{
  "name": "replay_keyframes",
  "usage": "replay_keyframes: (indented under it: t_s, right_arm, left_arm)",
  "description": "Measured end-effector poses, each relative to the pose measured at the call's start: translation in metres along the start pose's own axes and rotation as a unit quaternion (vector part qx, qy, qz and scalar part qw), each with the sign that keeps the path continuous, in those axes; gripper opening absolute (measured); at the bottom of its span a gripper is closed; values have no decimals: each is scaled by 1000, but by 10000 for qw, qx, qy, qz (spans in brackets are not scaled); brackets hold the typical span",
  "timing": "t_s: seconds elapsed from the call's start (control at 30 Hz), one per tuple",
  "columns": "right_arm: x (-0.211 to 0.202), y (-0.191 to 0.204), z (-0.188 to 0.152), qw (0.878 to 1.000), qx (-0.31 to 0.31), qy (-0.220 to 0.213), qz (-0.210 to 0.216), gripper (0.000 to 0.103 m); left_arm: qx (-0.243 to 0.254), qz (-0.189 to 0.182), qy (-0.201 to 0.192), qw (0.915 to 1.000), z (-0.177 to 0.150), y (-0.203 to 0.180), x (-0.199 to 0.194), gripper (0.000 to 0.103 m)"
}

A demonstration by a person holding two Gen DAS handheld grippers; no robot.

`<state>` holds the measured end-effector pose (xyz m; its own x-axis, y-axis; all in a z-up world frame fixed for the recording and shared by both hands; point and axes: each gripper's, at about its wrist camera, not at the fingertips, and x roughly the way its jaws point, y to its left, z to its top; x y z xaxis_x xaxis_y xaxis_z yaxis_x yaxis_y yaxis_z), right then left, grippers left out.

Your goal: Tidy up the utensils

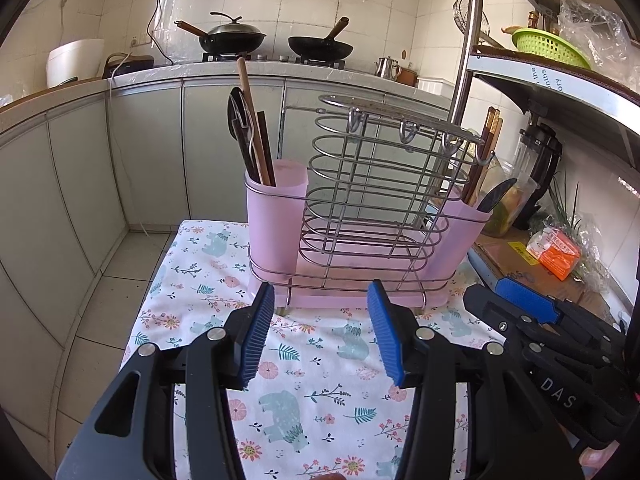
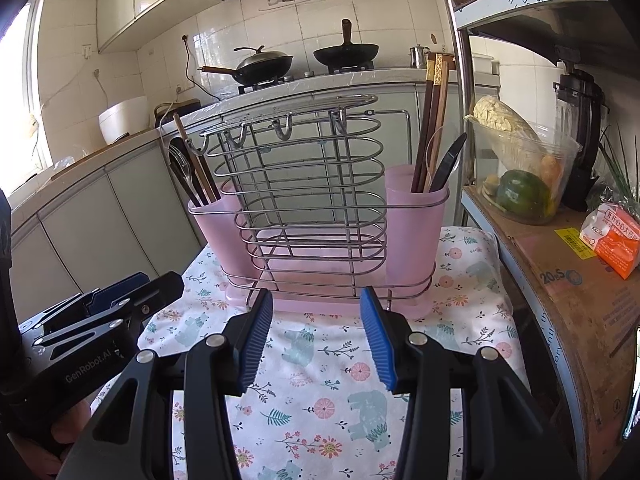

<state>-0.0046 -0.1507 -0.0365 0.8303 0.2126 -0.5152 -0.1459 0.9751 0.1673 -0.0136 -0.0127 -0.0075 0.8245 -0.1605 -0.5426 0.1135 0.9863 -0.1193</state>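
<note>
A wire utensil rack point(image 1: 376, 200) point(image 2: 308, 200) with a pink base stands on a floral cloth point(image 1: 312, 376) point(image 2: 320, 380). Its left pink cup point(image 1: 276, 216) point(image 2: 218, 232) holds a black spoon point(image 1: 240, 136), chopsticks point(image 1: 252, 120) and a metal utensil. Its right pink cup point(image 1: 460, 236) point(image 2: 416, 220) holds chopsticks point(image 2: 434, 112) and a black knife point(image 2: 450, 164). My left gripper point(image 1: 320, 336) is open and empty in front of the rack. My right gripper point(image 2: 316, 336) is open and empty beside it, and shows at right in the left wrist view point(image 1: 532, 316).
A metal shelf post point(image 2: 460, 100) and a cardboard box point(image 2: 580, 304) with a vegetable tub point(image 2: 524, 168), blender point(image 2: 580, 136) and orange packet point(image 2: 616, 240) stand at right. Cabinets point(image 1: 152, 152) and a stove with two woks point(image 1: 236, 36) lie behind.
</note>
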Motion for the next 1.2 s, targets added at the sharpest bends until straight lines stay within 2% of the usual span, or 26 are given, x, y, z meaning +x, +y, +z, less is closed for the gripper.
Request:
replay_keyframes:
  t_s: [1.2]
  right_arm:
    - [7,2,-5,9999,10,114,-25,45]
  left_arm:
    - [16,-5,-48,10000,-3,0,1,49]
